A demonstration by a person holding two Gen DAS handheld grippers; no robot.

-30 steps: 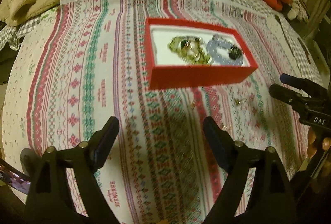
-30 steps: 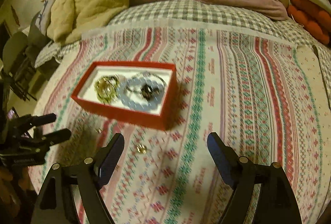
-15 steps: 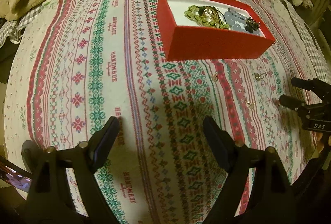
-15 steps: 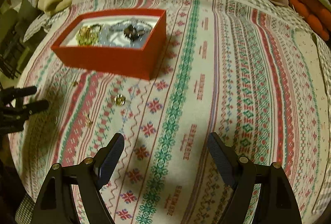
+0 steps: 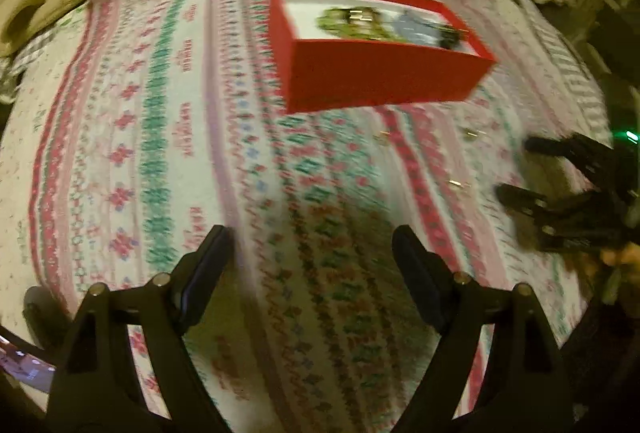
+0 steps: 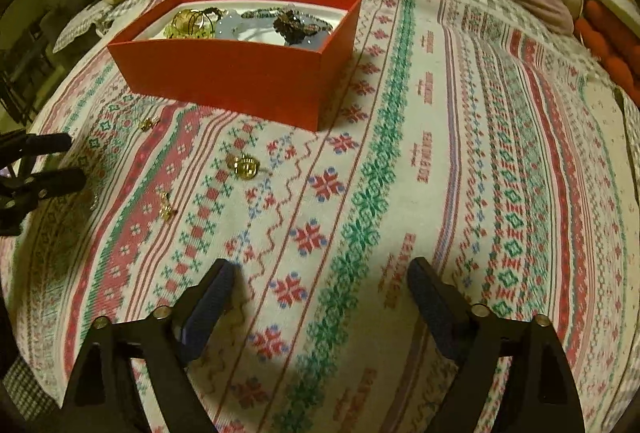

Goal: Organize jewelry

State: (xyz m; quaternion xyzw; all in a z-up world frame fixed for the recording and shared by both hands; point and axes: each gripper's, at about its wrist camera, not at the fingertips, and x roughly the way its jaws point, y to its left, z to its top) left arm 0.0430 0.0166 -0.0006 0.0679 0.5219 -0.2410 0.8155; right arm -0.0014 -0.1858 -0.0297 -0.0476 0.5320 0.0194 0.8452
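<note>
Three small gold-coloured pieces lie loose on the patterned woven bedspread (image 6: 420, 161) short of the open red cardboard box (image 6: 240, 81): a round gold earring (image 6: 245, 166), a gold stud pair (image 6: 166, 207) nearer me, and a tiny gold piece (image 6: 147, 123) by the box's near corner. The box already holds beaded bracelets, green, pale blue and dark.

I judge the step in hand to be the approach for a pick. My right gripper (image 6: 320, 297) hangs over bare cloth with its fingers spreading wider and nothing between them; my left gripper (image 5: 308, 257) is spread and empty too, its view smeared.

Next I need to bring one gripper over the round earring and pinch low, without gathering cloth. There is wide free bedspread to the right; the box wall and the other gripper (image 6: 44, 169) crowd the left side.
</note>
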